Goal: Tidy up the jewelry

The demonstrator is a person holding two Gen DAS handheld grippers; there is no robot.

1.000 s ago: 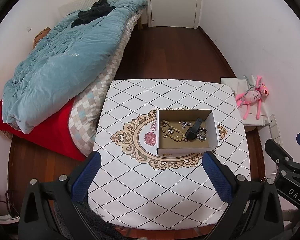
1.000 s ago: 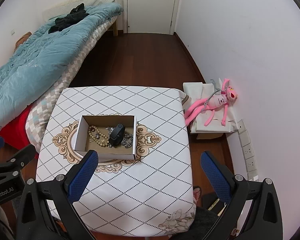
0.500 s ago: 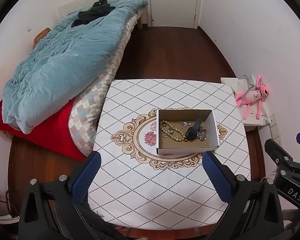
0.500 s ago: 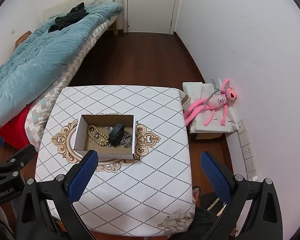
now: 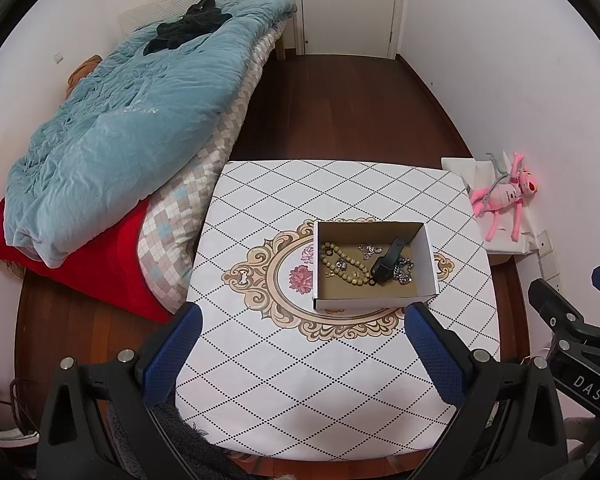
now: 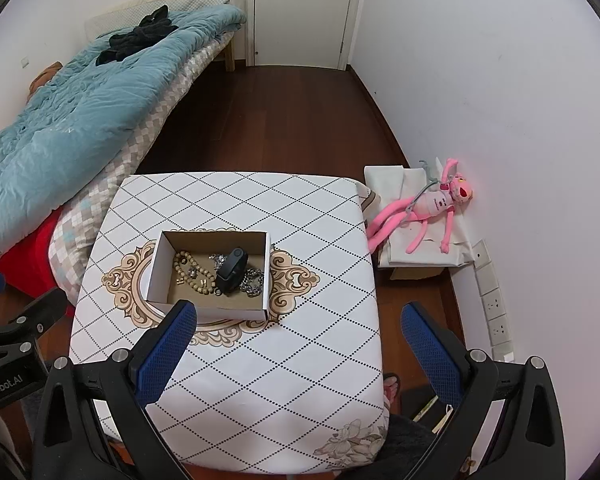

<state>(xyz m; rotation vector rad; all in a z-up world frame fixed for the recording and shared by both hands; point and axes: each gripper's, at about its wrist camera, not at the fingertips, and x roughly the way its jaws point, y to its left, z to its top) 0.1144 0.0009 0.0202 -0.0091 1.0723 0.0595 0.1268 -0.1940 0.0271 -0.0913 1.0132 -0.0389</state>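
2 grippers sit wide apart at the near edge of the table (image 5: 340, 380), and almost nothing has changed across the last second: the box and its contents lie exactly where they did, and my views have shifted by only a hair. I read that as a pause, with both tools held back from the work, so the task has not advanced in this stretch.

My left gripper (image 5: 300, 344) has its blue pads spread wide with nothing between them. My right gripper (image 6: 300, 344) is equally wide and empty. Each hovers above the cloth, well short of the box.

1 container matters: an open white cardboard box (image 5: 374, 303), lidless, resting on the gold medallion printed on the tablecloth. It lies ahead of my left gripper and slightly to its right; from my right gripper it lies ahead and to the left.

Inside, all the jewelry sits in 1 loose heap. A wooden bead bracelet (image 5: 342, 266) curls on the side of the box nearer my left gripper. A black wristband (image 5: 387, 262) leans across the middle. A silver chain (image 5: 405, 272) bunches just beyond the band, touching it. Small silver pieces (image 5: 367, 249) lie toward the far wall; I cannot tell what they are.

Jewelry gathered in the box fits either a finished tidy or a pile awaiting sorting.
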